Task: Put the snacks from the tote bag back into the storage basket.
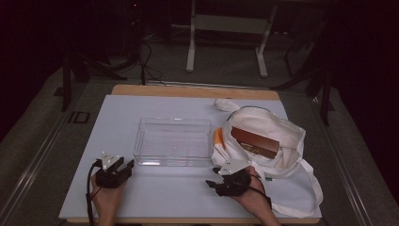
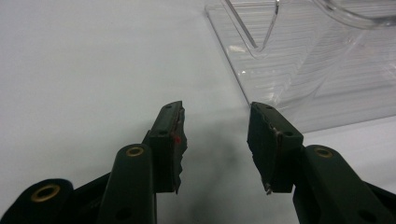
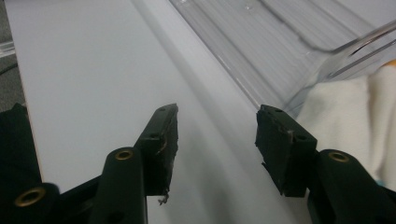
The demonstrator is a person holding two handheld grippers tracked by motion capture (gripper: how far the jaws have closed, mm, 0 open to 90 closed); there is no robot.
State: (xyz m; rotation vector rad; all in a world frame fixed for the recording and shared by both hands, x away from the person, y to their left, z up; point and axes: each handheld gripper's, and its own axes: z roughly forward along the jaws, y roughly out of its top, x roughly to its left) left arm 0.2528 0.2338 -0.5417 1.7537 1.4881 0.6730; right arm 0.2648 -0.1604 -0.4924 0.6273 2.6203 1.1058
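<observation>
A clear plastic bin [image 1: 141, 141] stands in the middle of the white sheet [image 1: 122, 113]. To its right lies a white tote bag [image 1: 287, 129] with a brown box [image 1: 254, 142] and an orange item [image 1: 219, 138] in its mouth. My left gripper [image 1: 128, 165] rests by the bin's near left corner, its jaws open and nothing between them [image 2: 215, 112]; the bin [image 2: 317, 70] is just ahead. My right gripper [image 1: 211, 176] is near the bin's near right corner, pointing left, open and holding nothing [image 3: 217, 111]. Ahead of it are the bin [image 3: 280, 42] and the bag cloth [image 3: 341, 102].
The sheet covers a wooden table [image 1: 188, 91] whose front edge is close to the person's hands. The bag's straps [image 1: 313, 188] trail toward the front right corner. A white table frame [image 1: 226, 28] stands on the dark floor beyond.
</observation>
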